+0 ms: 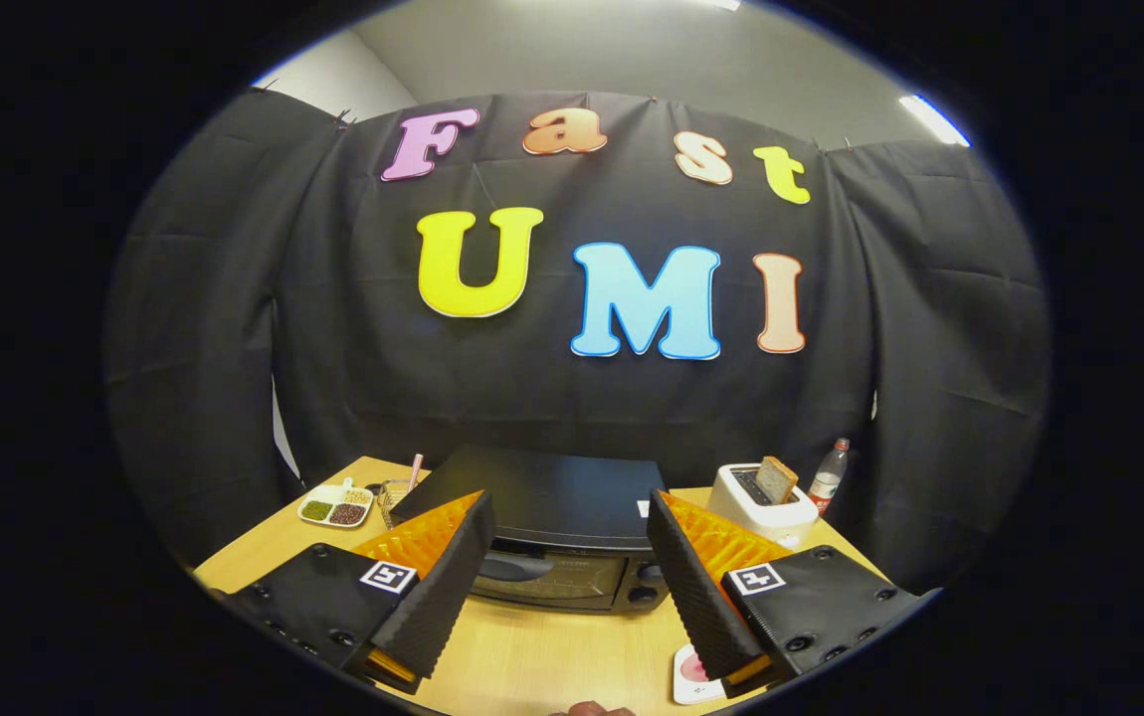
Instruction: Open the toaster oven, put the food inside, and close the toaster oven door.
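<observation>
Two fingers of the gripper (567, 557) stand spread and empty above the table (532, 656), framing the closed oven (552, 537) just beyond them, whose stiff, hinged door looks best pulled by its handle (517, 568) along the top edge.

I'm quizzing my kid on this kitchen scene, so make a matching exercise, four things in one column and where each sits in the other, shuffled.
Things:
1. toaster oven
2. white toaster
3. bottle
4. divided dish

Places:
A. beyond the left finger, beside the oven
B. past the white toaster
C. just ahead of the open gripper, door shut
D. beyond the right finger, bread slice in its slot

Pairs: 1-C, 2-D, 3-B, 4-A
</observation>
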Motion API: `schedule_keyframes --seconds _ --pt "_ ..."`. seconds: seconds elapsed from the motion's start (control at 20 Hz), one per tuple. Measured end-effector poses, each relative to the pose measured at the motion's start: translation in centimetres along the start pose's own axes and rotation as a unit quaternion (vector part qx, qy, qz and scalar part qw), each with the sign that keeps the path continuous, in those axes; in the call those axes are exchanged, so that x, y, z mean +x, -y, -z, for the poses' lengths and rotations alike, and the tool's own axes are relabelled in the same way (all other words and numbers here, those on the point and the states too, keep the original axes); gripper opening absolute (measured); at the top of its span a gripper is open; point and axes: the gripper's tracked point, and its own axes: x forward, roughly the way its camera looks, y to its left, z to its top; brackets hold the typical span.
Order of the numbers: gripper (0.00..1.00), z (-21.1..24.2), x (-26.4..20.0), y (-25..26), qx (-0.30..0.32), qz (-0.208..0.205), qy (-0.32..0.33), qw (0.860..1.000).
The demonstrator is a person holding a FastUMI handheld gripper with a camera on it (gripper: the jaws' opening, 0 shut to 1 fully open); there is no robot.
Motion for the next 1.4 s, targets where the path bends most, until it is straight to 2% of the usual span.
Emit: schedule_keyframes --seconds 0.5,0.75,1.05,1.25,1.4 --pt "0.98 5.7 7.9 -3.0 0.023 0.012 -0.072 0.997" --pt "0.98 7.9 11.1 -4.5 0.01 0.014 -0.091 0.996" --pt "0.98 11.2 11.7 -5.7 0.016 0.016 -0.144 0.989" --pt "0.98 11.1 12.4 -5.5 0.038 0.022 -0.14 0.989" --pt "0.99 11.1 12.3 -5.9 0.011 0.016 -0.148 0.989"
